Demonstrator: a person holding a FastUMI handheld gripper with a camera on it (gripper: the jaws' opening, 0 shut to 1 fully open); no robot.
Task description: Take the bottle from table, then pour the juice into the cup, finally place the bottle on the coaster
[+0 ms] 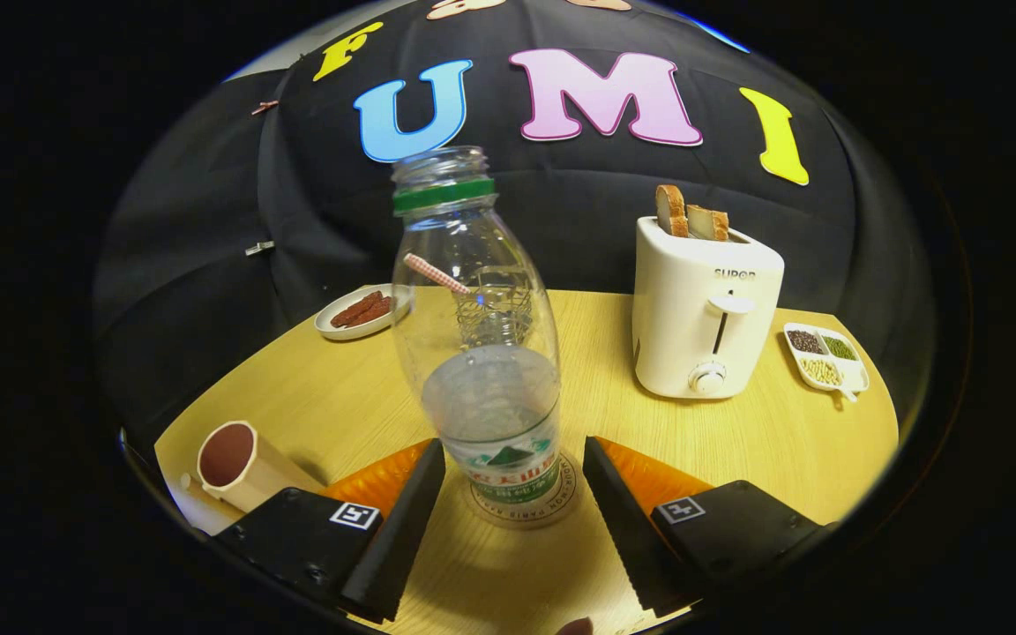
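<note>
Claw (513,520) is standing wide in the gripper view, fingers spread to either side of the bottle (479,353) and, as far as I can tell, touching nothing. I'm seeing the bottle upright and uncapped, just ahead of the fingers and between their tips, sitting on the round coaster (526,511), whose printed rim is peeking out around the base. Bottle is reading as nearly empty; whether a little liquid is left low down, I cannot tell. Cup (235,463) is lying well off to the left beside the left finger, its mouth turned toward me with a dark interior; I can't confirm juice in it. Toaster (702,309) with two bread slices, a sectioned dish (825,357) and a small plate (362,310) are sitting further back on the table (614,414). I'm judging the placement done, with only backing the claw away left.
</note>
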